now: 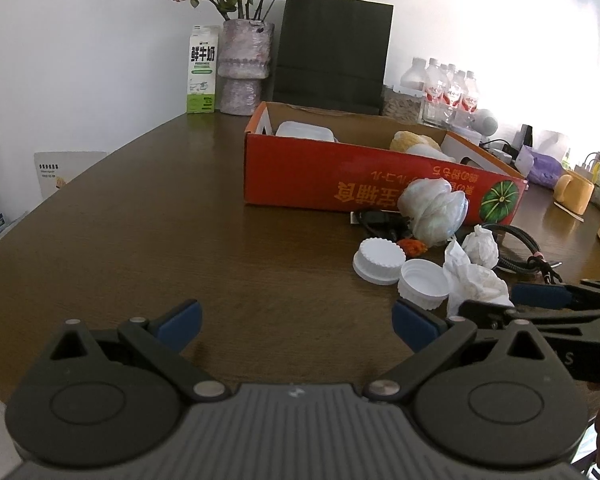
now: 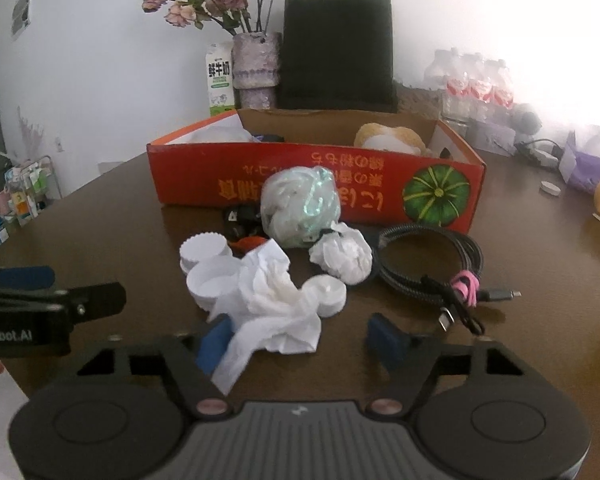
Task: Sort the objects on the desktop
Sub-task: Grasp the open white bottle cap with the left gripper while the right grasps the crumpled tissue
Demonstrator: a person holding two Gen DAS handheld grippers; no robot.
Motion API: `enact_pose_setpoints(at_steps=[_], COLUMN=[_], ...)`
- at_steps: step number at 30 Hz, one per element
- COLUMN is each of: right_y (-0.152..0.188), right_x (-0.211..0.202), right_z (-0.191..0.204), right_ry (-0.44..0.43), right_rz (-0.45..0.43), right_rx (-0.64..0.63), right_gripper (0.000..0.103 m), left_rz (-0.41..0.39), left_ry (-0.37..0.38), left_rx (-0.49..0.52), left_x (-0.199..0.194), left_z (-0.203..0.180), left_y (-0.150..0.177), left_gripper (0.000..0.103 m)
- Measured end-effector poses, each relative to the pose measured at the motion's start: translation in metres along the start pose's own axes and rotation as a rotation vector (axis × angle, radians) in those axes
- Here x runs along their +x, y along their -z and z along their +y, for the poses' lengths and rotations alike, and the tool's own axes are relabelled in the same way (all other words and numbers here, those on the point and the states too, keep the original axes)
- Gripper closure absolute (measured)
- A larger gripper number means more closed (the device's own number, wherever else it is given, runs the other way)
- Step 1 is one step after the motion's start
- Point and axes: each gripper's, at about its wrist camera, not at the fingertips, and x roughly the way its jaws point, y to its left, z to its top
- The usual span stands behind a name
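A red cardboard box (image 1: 320, 176) (image 2: 204, 176) stands on the brown table. In front of it lie a plastic-wrapped ball (image 1: 434, 210) (image 2: 300, 208), white lids (image 1: 380, 260) (image 2: 210, 276), crumpled tissues (image 1: 476, 280) (image 2: 276, 300) and a coiled black cable (image 2: 432, 260). My left gripper (image 1: 296, 326) is open and empty over bare table, left of the pile. My right gripper (image 2: 304, 338) is open, its fingers on either side of the near tissue; it also shows in the left wrist view (image 1: 516, 300).
A milk carton (image 1: 201, 72), a vase of dried roses (image 1: 244, 68), a black paper bag (image 1: 332, 52) and water bottles (image 1: 448, 88) line the back wall. A yellow mug (image 1: 574, 192) and a small white cap (image 2: 550, 188) sit at the right.
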Motion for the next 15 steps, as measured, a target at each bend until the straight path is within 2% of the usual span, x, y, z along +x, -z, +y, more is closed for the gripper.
enact_pose_setpoints(at_steps=[3,4,5,10,15], right_y=[-0.002,-0.002,-0.002,-0.003,-0.007], right_x=[0.000,0.000,-0.001,-0.006,-0.010], right_z=[0.001,0.000,0.000,-0.003,-0.011], right_ry=[-0.028,-0.038,-0.044,-0.057,-0.046], right_rz=[-0.005,-0.007,-0.008,-0.026,-0.046], right_rx=[-0.016,-0.016,-0.017,-0.012,0.002], right_gripper=[0.060,0.072,0.078,0.087,0.087], left_rz=[0.000,-0.002,-0.002,0.001,0.000], left_ry=[0.005,0.010,0.018,0.048,0.086], left_rx=[0.011,0.015,0.021,0.060,0.101], left_x=[0.002,0.002,0.003,0.009,0.014], left_z=[-0.004,-0.005,-0.007,-0.020,-0.035], left_y=[-0.002,-0.003,-0.004,-0.008,-0.012], left_gripper=[0.000,0.000,0.000,0.000,0.000])
